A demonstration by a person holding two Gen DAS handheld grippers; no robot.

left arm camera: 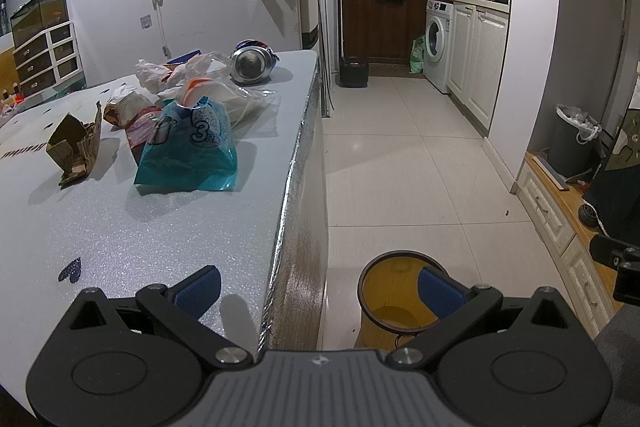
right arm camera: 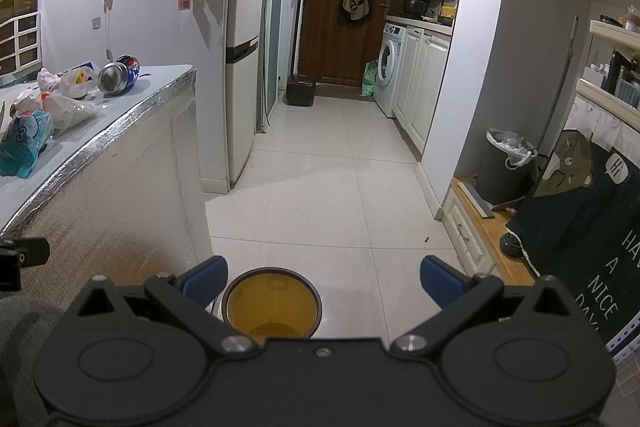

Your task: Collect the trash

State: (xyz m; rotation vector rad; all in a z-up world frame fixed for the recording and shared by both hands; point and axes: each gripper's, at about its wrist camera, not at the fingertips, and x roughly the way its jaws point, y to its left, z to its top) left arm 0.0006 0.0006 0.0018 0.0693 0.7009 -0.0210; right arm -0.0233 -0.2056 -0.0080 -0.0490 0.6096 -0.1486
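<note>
Trash lies on the grey table: a blue plastic bag, torn cardboard, a crushed can, clear and white plastic bags and a snack wrapper. A yellow bin stands on the floor beside the table. My left gripper is open and empty, over the table's near corner and the bin. My right gripper is open and empty above the bin. The can and blue bag show at left in the right wrist view.
A fridge stands past the table end. A tiled floor runs to a brown door, with a black box and a washing machine. A dark lined bin and a low cabinet are at right.
</note>
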